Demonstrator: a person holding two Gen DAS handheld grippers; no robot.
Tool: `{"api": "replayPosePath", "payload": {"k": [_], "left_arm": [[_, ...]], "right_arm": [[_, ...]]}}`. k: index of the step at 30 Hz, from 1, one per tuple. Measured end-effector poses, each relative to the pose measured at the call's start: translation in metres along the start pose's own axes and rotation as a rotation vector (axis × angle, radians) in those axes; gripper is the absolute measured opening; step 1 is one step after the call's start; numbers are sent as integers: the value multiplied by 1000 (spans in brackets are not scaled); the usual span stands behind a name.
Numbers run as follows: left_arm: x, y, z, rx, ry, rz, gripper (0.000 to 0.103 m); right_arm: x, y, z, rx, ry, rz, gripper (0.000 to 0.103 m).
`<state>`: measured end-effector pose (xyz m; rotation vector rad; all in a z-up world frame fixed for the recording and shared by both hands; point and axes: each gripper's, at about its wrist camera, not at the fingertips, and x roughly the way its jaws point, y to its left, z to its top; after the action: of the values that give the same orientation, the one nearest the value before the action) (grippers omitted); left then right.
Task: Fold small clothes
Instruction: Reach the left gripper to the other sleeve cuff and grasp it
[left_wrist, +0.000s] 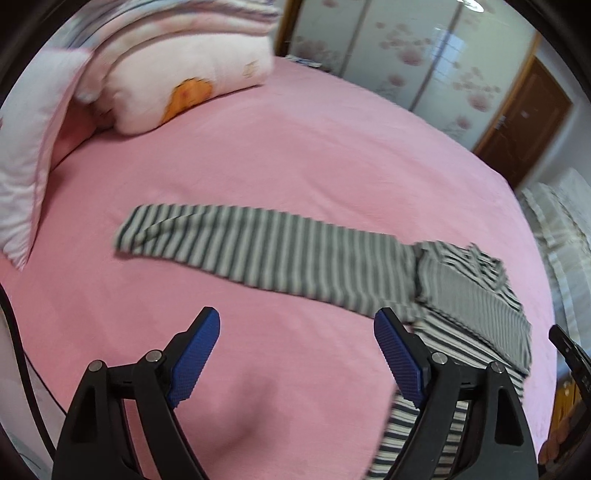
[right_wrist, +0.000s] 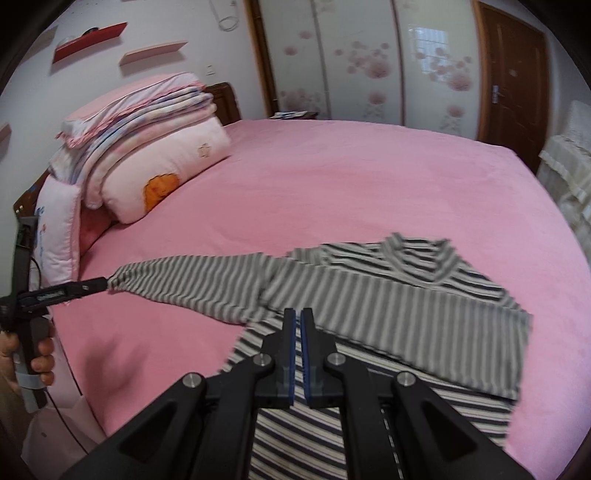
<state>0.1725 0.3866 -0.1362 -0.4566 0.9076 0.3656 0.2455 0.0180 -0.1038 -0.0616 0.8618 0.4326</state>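
Left wrist view: left hand-held gripper (left_wrist: 297, 354) jaws apart, nothing between, lower centre; striped shirt (left_wrist: 476, 295) flat on pink bed (left_wrist: 295, 147), sleeve (left_wrist: 258, 247) stretched toward frame left; pillows (left_wrist: 177, 81) upper left.

Right wrist view: right hand-held gripper (right_wrist: 298, 317) jaws together over the shirt (right_wrist: 406, 306), grip unclear; left hand-held gripper (right_wrist: 74, 288) at sleeve (right_wrist: 192, 284) end.

Bed (right_wrist: 369, 177) with pink sheet fills most of both views. Stack of folded pink quilts (right_wrist: 147, 122) and a pillow (right_wrist: 59, 236) sit at the head end, against a dark wood headboard (right_wrist: 225, 99). White wall behind carries a red shelf (right_wrist: 90, 40) and a pink shelf (right_wrist: 153, 51). Far side: wardrobe (right_wrist: 369, 62) with glossy floral sliding doors reflecting a window. Brown wooden door (right_wrist: 513, 74) right of it. Cream lace-covered furniture (right_wrist: 569, 166) at the right edge.
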Motion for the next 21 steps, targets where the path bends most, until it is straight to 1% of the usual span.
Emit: {"api": "replayPosePath", "payload": {"k": [4, 9, 11, 14, 21], "left_arm": [[20, 31, 2, -48, 29, 49, 85], [45, 53, 7, -51, 59, 122, 85], [55, 60, 10, -56, 69, 141, 85], [70, 71, 13, -86, 83, 150, 85], [97, 94, 23, -179, 104, 119, 84]], "right_arm": [[35, 36, 8, -32, 27, 52, 2], [78, 84, 22, -77, 48, 107, 2], [92, 99, 27, -84, 53, 130, 2], [110, 121, 33, -100, 57, 156, 2], [131, 146, 36, -142, 64, 186, 2]]}}
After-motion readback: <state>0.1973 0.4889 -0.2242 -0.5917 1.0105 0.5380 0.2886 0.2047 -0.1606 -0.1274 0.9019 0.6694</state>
